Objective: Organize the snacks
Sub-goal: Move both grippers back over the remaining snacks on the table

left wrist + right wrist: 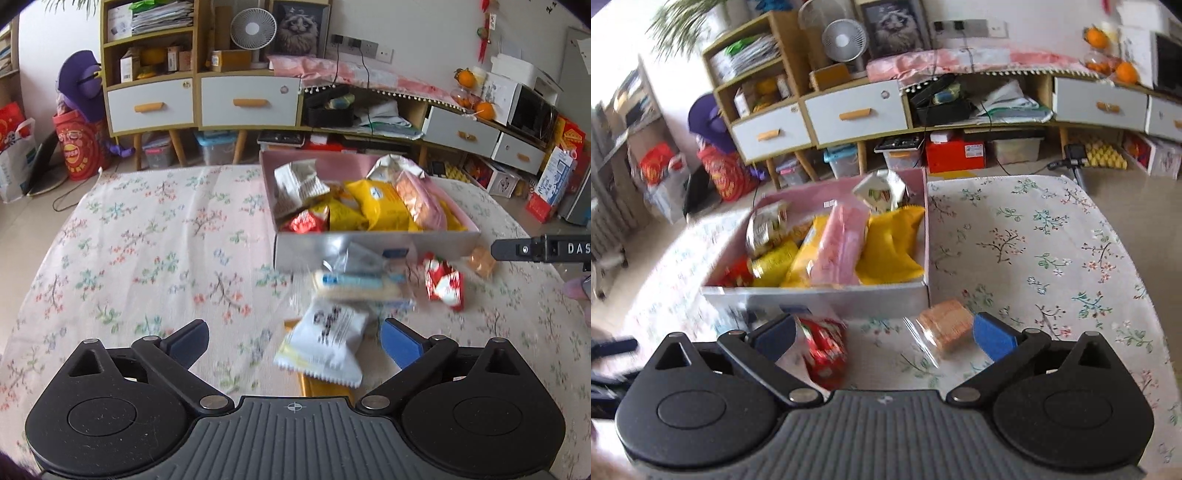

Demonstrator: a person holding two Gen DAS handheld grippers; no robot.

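A pink-lined box (373,248) stands on the table, filled with yellow, pink, red and white snack packets. Loose snacks lie in front of it: a white packet (325,341), a blue-and-white cracker pack (354,285), a red packet (443,285) and an orange biscuit stack (482,261). My left gripper (293,343) is open, and the white packet lies between its fingers untouched. My right gripper (884,338) is open over the tablecloth. The red packet (823,347) lies by its left finger and the biscuit stack (945,328) by its right finger. The box (816,295) is just beyond.
A floral tablecloth (147,251) covers the table, with bare cloth left of the box and to its right (1034,258). Past the far table edge stand drawer cabinets (240,101) and floor clutter. The right gripper's finger (535,249) reaches in from the right edge.
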